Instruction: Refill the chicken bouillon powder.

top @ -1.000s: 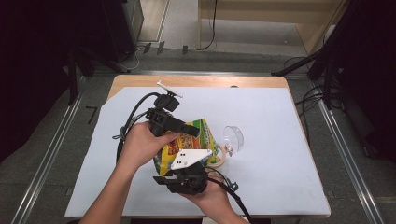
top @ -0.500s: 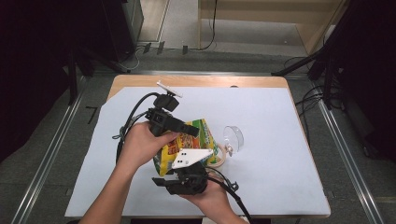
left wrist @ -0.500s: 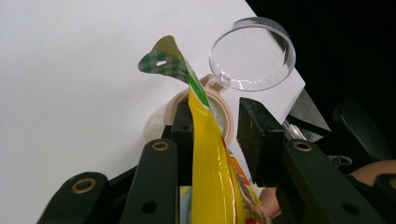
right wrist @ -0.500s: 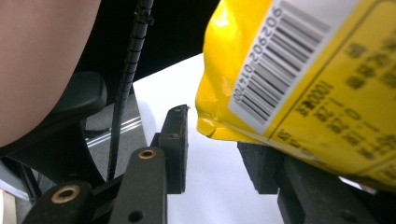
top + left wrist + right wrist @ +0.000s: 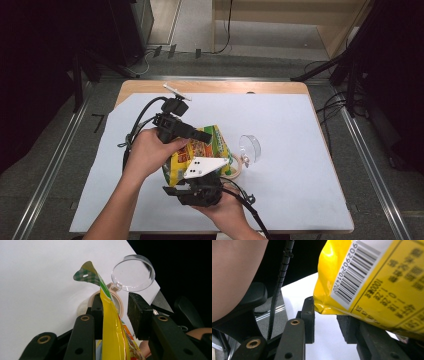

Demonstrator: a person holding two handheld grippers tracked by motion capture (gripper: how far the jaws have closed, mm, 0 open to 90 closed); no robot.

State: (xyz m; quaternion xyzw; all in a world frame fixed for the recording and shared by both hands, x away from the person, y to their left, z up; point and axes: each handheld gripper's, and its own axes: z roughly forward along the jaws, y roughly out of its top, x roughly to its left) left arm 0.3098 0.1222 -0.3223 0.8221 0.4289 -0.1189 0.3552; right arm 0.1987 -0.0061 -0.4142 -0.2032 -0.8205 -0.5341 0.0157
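A yellow snack bag (image 5: 200, 150) hangs tilted between my two grippers, over a small cream jar (image 5: 239, 167) whose clear round lid (image 5: 250, 147) is flipped open. My left gripper (image 5: 202, 136) grips the bag near its top. In the left gripper view the bag (image 5: 112, 335) lies against one pad and bulges to the other, its green torn corner above the jar (image 5: 93, 296). My right gripper (image 5: 200, 172) is under the bag's bottom end. Its jaws have just been closing, with the barcode corner (image 5: 324, 302) between the tips (image 5: 325, 310). The bag hides one pad, so a grip is unclear.
A white sheet (image 5: 300, 165) covers the wooden table (image 5: 215, 87), bare around the jar. Black cables (image 5: 140, 120) trail from the left gripper toward the back left. Metal rails run along both sides of the table on the floor.
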